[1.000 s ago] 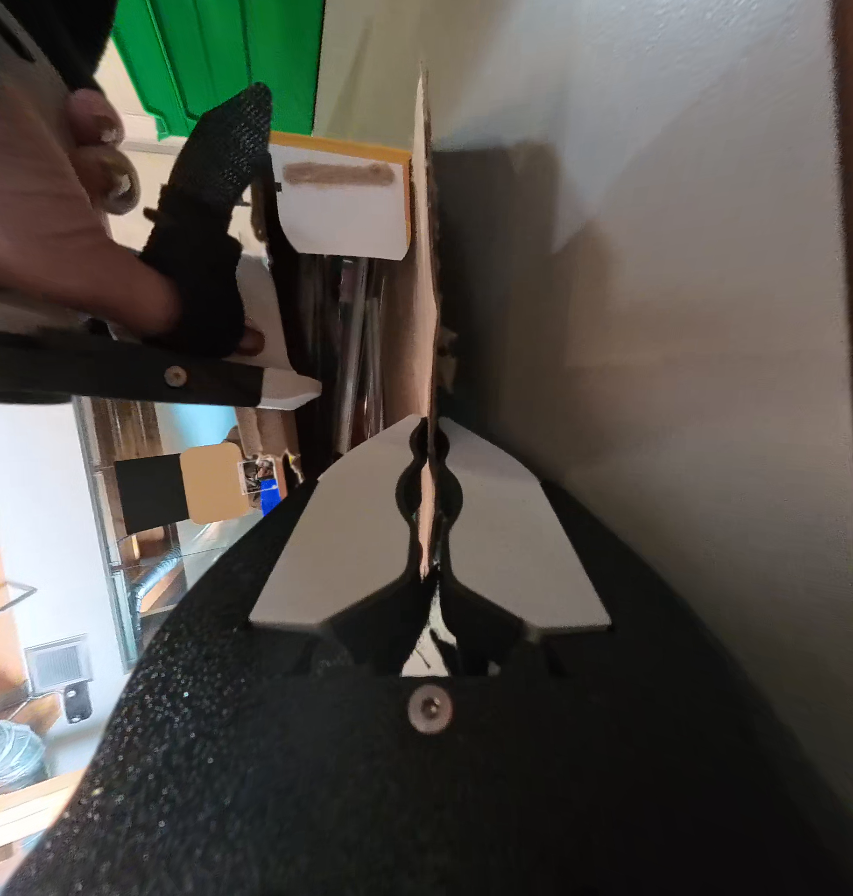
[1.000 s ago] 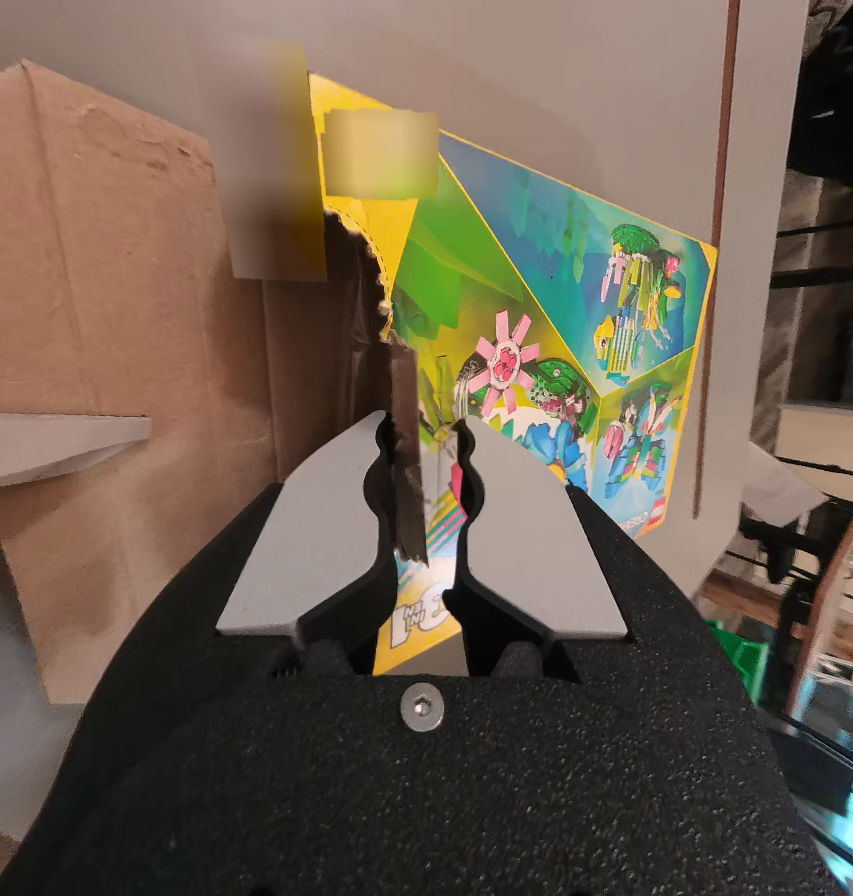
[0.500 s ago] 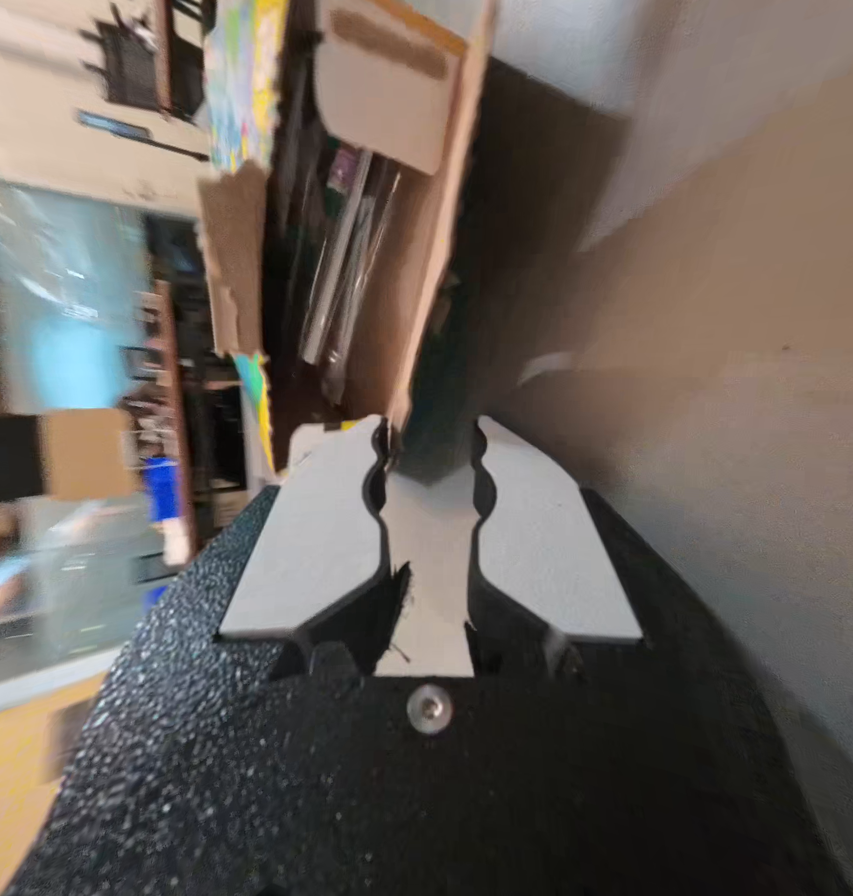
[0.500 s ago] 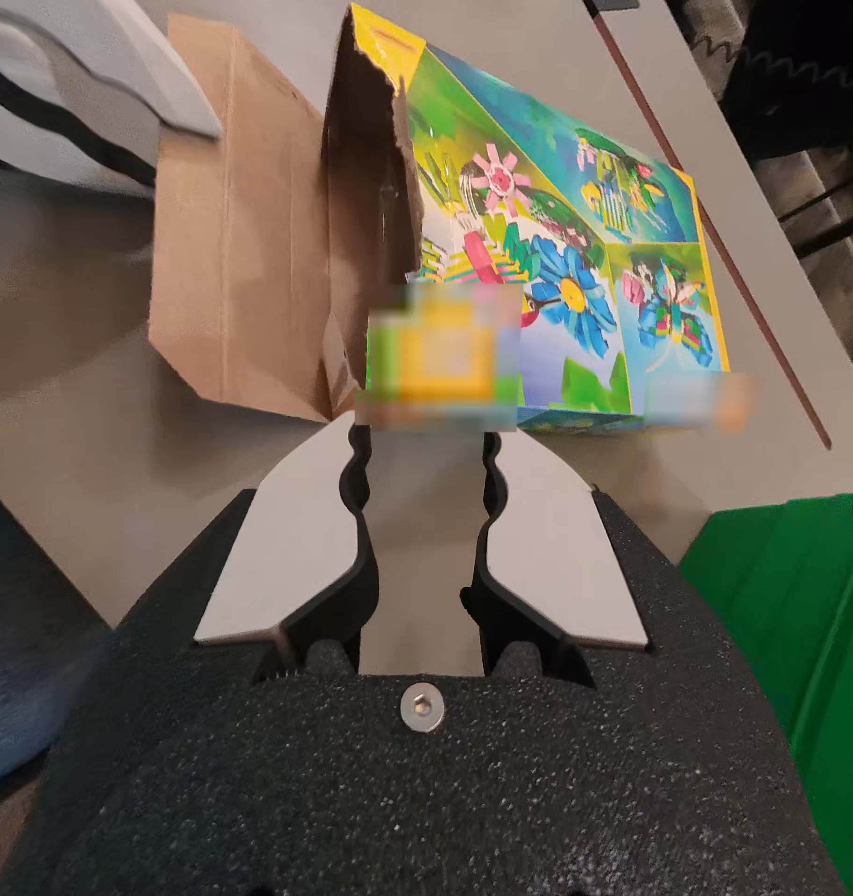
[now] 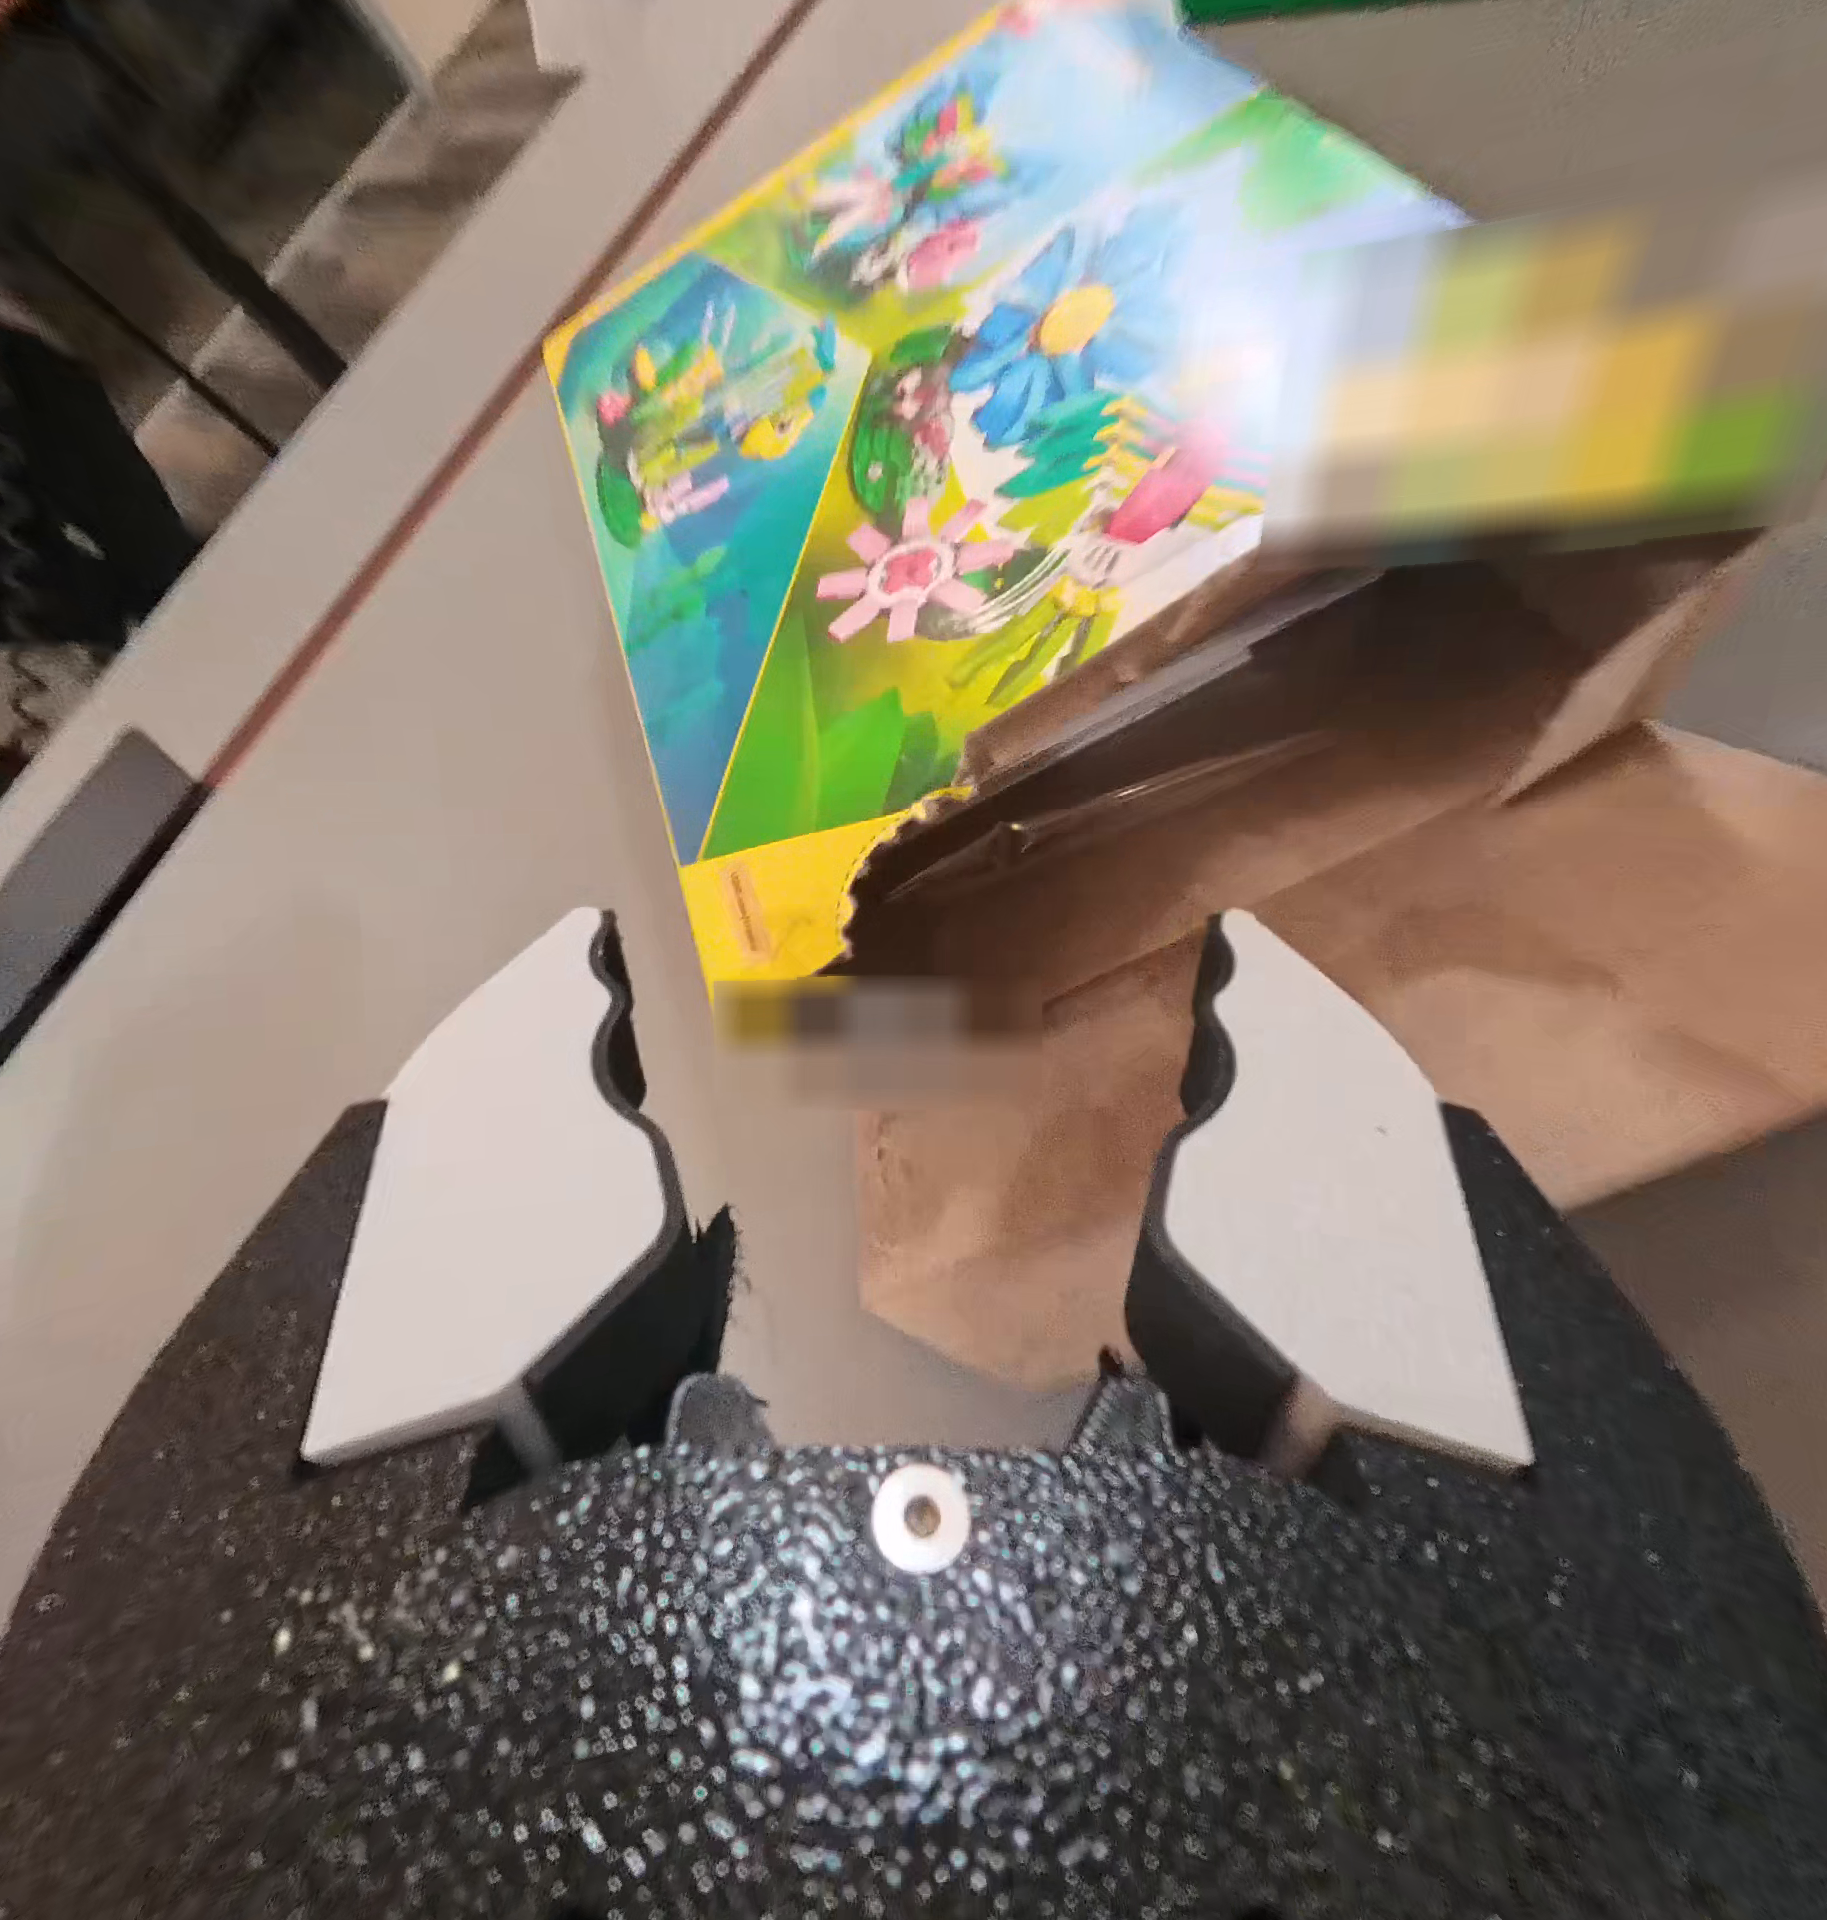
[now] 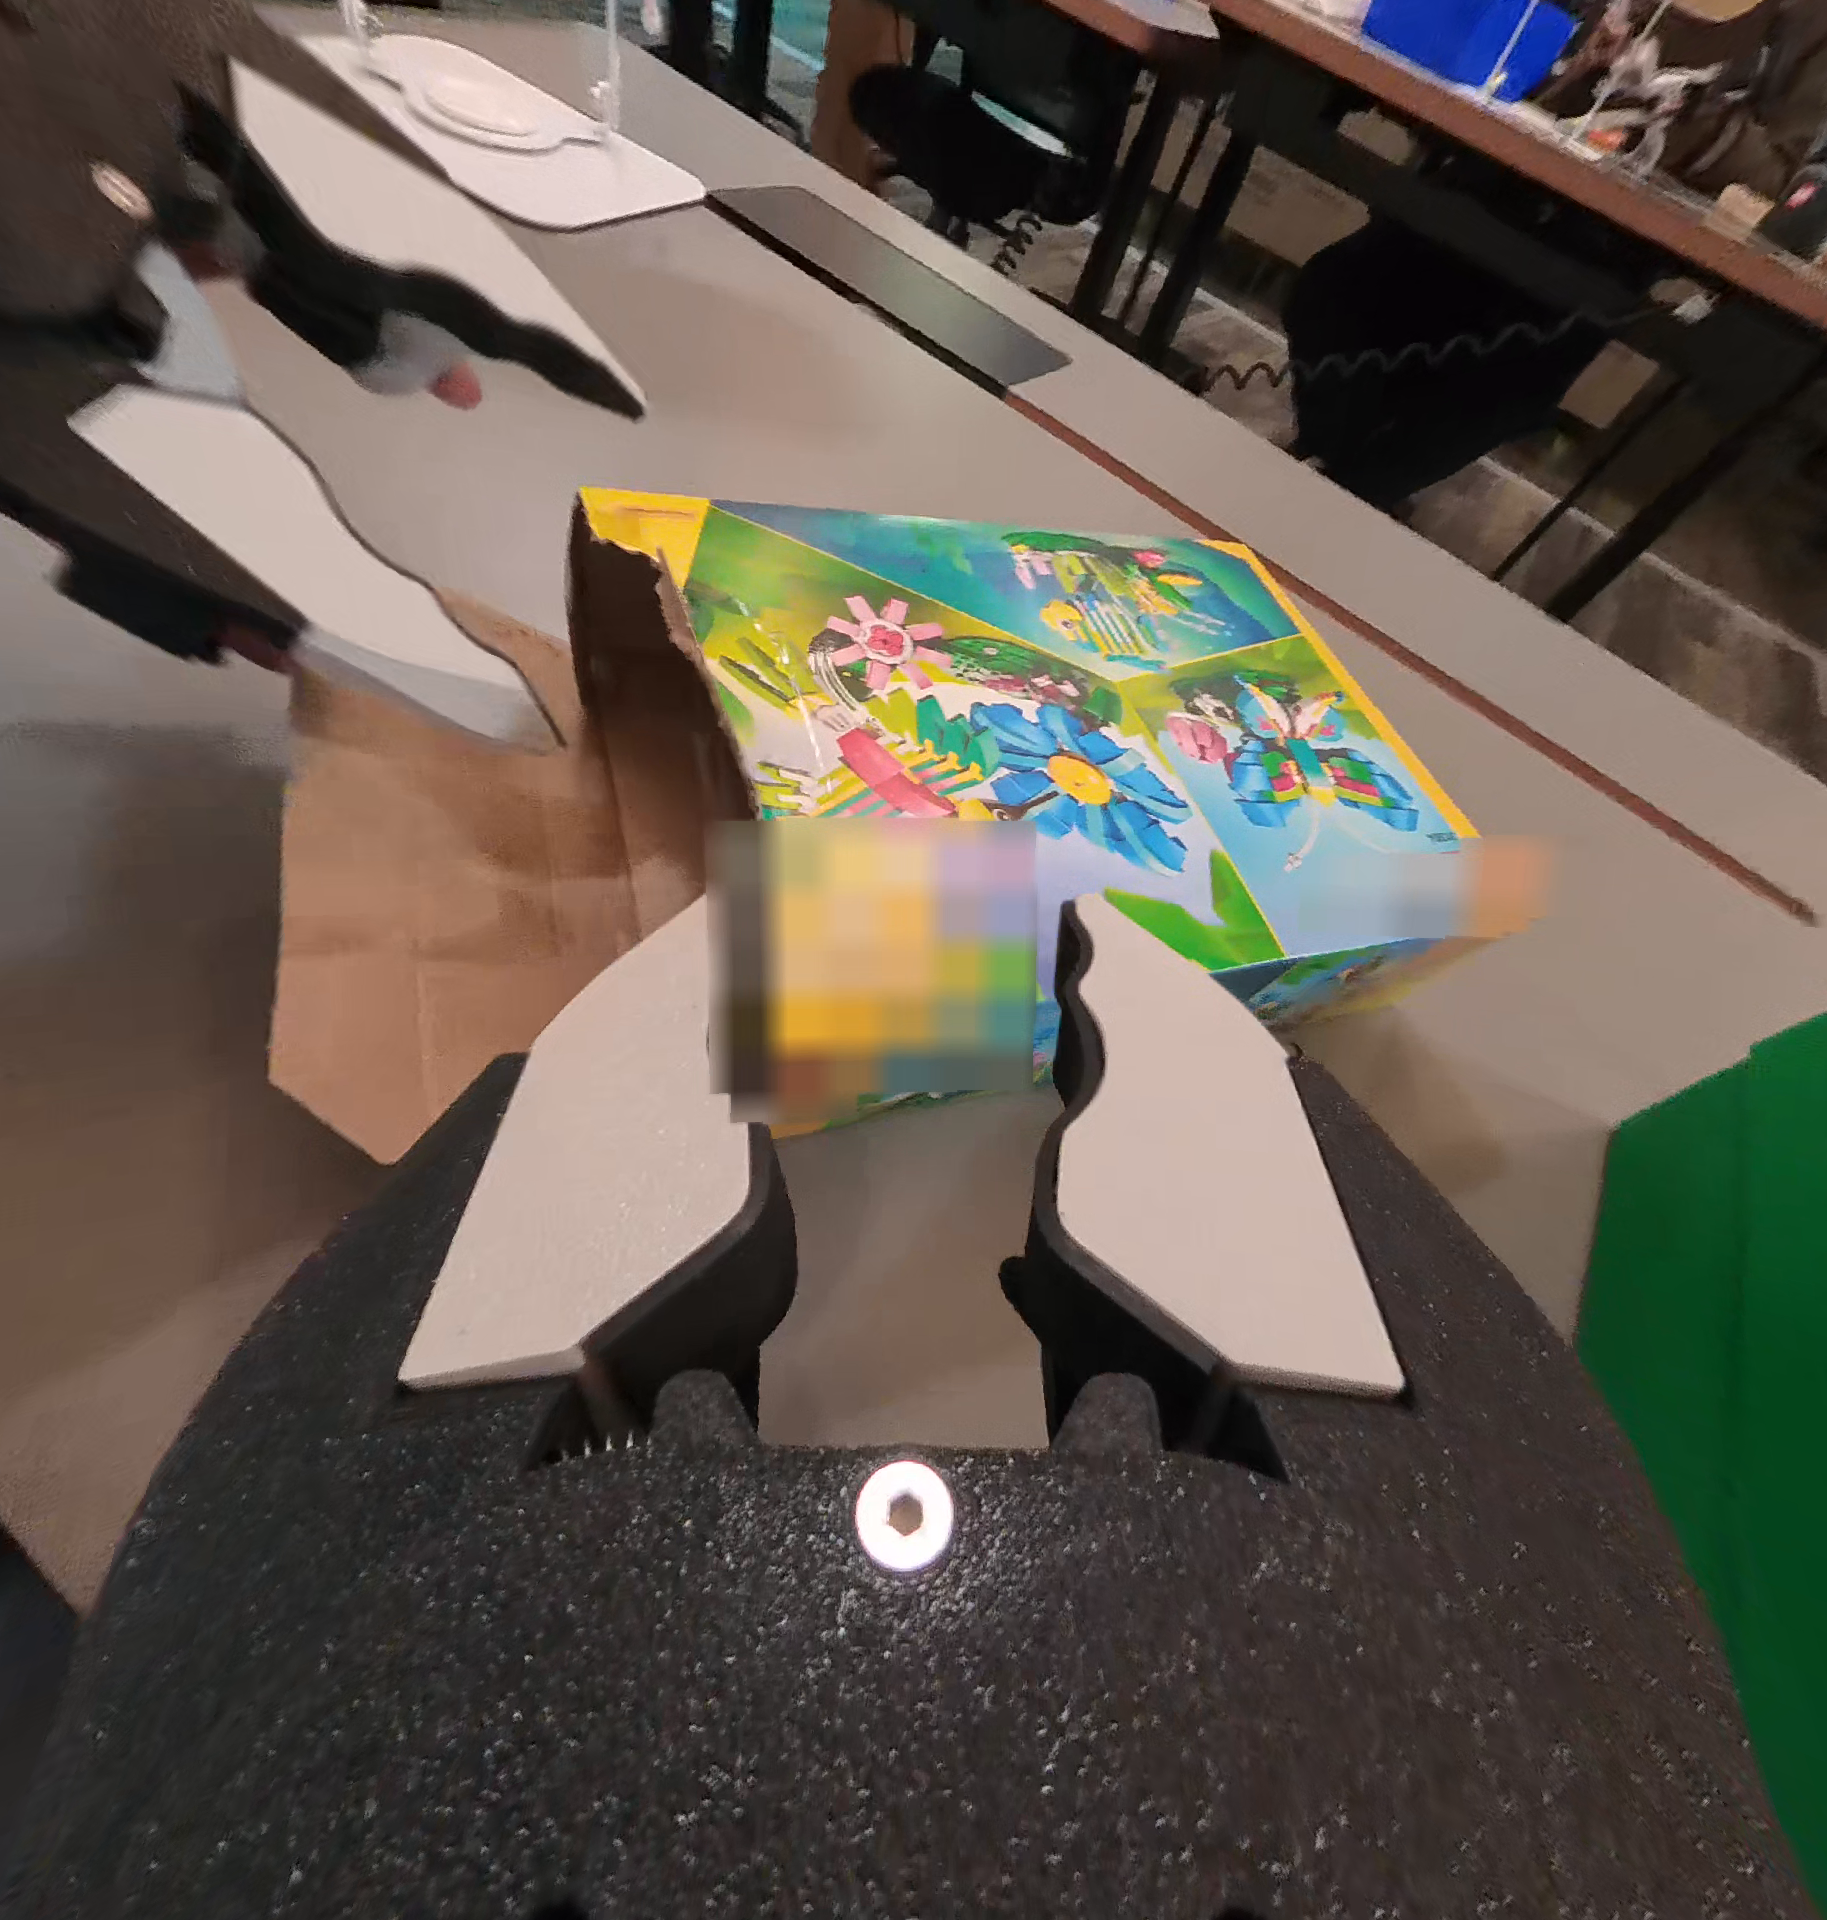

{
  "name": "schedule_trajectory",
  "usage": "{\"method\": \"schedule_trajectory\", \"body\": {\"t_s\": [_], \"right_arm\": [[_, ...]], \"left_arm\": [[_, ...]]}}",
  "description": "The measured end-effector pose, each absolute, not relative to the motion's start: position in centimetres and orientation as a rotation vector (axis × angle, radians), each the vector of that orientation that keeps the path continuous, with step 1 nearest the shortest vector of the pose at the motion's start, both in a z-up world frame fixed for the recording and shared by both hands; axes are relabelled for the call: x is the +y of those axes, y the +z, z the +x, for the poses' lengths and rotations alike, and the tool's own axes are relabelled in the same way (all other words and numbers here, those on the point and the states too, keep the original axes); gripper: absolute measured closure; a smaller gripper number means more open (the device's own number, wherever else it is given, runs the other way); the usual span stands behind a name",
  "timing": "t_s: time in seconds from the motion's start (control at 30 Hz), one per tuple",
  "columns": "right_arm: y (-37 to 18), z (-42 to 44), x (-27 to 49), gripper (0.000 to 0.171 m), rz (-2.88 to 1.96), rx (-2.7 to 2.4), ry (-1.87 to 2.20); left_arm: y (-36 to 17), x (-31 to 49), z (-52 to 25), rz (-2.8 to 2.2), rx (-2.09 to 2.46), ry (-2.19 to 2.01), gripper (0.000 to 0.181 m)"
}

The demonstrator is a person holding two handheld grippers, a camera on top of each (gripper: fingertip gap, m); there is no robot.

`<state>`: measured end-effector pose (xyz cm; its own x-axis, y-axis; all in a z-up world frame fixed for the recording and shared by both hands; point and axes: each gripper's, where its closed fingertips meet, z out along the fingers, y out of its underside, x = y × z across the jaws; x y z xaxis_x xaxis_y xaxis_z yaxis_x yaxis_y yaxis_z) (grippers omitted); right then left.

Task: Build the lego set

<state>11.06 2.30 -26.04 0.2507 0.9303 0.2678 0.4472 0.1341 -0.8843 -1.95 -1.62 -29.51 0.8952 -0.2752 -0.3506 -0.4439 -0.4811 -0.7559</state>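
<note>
A colourful lego box [image 6: 1075, 717] with flower pictures lies flat on the grey table [image 6: 888, 416]. Its torn end stands open, with a brown cardboard flap [image 6: 441, 894] spread on the table. In the left wrist view the box [image 5: 888, 436] is just ahead, its dark open end [image 5: 1252, 748] and flap [image 5: 1460, 956] to the right. My left gripper [image 5: 904, 925] is open and empty, close to the box's corner; it also shows in the right wrist view [image 6: 369, 499], above the flap. My right gripper [image 6: 883, 914] is open and empty, just short of the box's near side.
A green bin [image 6: 1750, 1351] stands at the right near my right gripper. A dark plate [image 6: 888, 281] is set into the table beyond the box, with a white flat stand [image 6: 535, 135] farther back. Other tables and chairs [image 6: 1408, 343] lie past the table's far edge.
Both grippers have let go of the box's torn cardboard and opened. The box now lies flat on the table, and both grippers have pulled back from it.
</note>
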Motion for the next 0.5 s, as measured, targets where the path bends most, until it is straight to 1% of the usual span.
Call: {"method": "schedule_trajectory", "body": {"t_s": [0.03,0.1,0.17,0.3,0.37,0.5], "right_arm": [[-26.0,11.1,2.4,0.114,-1.503,-1.361,0.621],[-25.7,10.8,1.8,0.102,-1.57,-1.364,0.747],[-25.9,10.6,1.3,0.09,-1.599,-1.405,0.775],[-25.9,9.8,2.3,0.086,-1.542,-1.476,0.681],[-25.1,9.0,3.7,0.086,-1.535,-1.494,0.673],[-24.1,6.7,8.0,0.085,-1.622,-1.498,0.745]], "left_arm": [[-30.1,-1.3,-2.4,-2.131,0.488,0.241,0.078],[-31.2,-1.1,-3.3,-2.195,0.458,0.264,0.081],[-32.0,-0.8,-4.4,-2.237,0.441,0.298,0.096],[-32.5,0.0,-6.7,-2.243,0.439,0.296,0.126],[-32.4,0.9,-9.8,-2.216,0.414,0.416,0.127],[-32.5,0.7,-16.3,-2.331,0.201,0.432,0.13]]}}
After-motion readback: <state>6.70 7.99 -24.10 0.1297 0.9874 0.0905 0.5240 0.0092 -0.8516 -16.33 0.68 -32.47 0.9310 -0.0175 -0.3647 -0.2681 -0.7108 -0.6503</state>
